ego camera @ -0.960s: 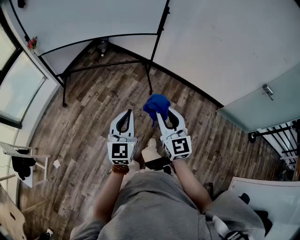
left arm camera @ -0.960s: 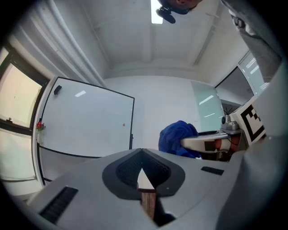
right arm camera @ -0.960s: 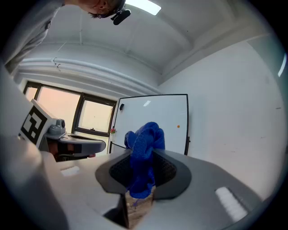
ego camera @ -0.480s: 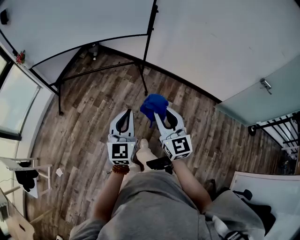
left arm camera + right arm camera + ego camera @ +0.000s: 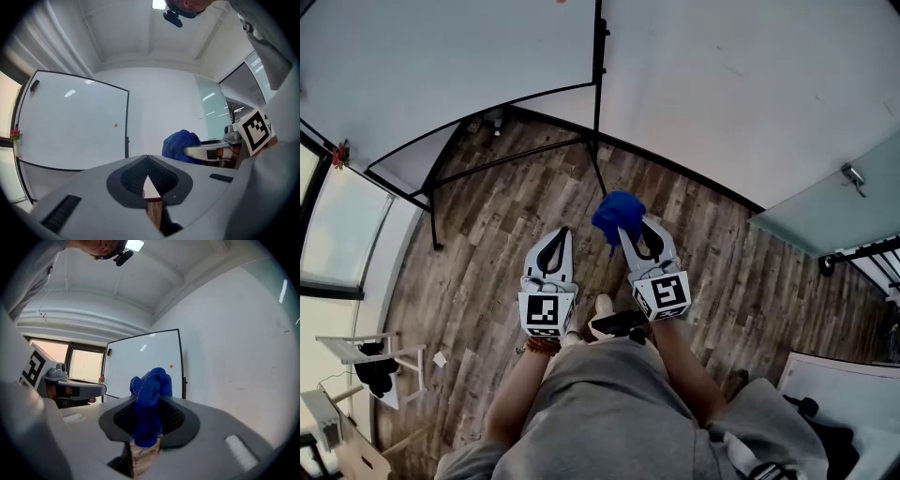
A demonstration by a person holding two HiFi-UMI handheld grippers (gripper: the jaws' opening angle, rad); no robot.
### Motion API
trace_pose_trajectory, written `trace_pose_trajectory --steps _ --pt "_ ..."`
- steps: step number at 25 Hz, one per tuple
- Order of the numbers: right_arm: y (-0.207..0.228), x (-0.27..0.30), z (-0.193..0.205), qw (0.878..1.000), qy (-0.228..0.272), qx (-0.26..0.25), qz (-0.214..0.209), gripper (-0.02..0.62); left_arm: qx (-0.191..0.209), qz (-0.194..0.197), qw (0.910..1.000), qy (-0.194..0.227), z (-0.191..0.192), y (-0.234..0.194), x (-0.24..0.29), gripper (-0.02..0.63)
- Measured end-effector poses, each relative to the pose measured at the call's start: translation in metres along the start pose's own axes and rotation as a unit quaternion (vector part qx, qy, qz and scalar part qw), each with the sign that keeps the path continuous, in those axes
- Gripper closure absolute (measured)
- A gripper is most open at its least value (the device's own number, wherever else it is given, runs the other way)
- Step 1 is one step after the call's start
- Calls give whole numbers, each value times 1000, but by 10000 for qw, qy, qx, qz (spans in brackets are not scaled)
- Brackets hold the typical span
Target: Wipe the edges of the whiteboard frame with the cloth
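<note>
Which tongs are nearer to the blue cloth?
Right. The right tongs are shut on the blue cloth, which bunches past their tips. The left tongs, shut and empty, sit to its left, not touching.

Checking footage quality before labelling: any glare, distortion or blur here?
Head view: fisheye bows the whiteboard frame's straight edges. Left gripper view: ceiling-light glare streaks on the whiteboard, black vignette around. Right gripper view: the cloth is sharp, the window overexposed.

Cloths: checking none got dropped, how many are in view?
1. The crumpled blue cloth sits clamped in the right gripper, held above the wooden floor. Another could lie hidden beneath the person's body.
</note>
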State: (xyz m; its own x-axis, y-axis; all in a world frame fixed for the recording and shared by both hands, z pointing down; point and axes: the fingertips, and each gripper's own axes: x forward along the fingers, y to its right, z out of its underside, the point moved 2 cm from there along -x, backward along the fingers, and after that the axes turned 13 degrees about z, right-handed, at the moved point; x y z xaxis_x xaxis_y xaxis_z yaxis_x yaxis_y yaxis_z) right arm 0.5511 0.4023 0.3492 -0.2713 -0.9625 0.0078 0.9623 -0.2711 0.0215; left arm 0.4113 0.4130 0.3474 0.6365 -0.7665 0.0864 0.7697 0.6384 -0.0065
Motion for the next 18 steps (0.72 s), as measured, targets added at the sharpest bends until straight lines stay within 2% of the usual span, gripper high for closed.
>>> trace_pose_trajectory --steps 7,12,18 --pt "36 65 17 9994 -160 155 -281 482 127 -192 9997 -79 -1 -29 43 597" --pt "37 106 30 9976 -273 80 -626 482 -124 -555 9984 -9 14 -56 55 597" --pt "33 162 46 9968 -472 39 -642 482 -393 -532 9978 12 32 -108 83 597"
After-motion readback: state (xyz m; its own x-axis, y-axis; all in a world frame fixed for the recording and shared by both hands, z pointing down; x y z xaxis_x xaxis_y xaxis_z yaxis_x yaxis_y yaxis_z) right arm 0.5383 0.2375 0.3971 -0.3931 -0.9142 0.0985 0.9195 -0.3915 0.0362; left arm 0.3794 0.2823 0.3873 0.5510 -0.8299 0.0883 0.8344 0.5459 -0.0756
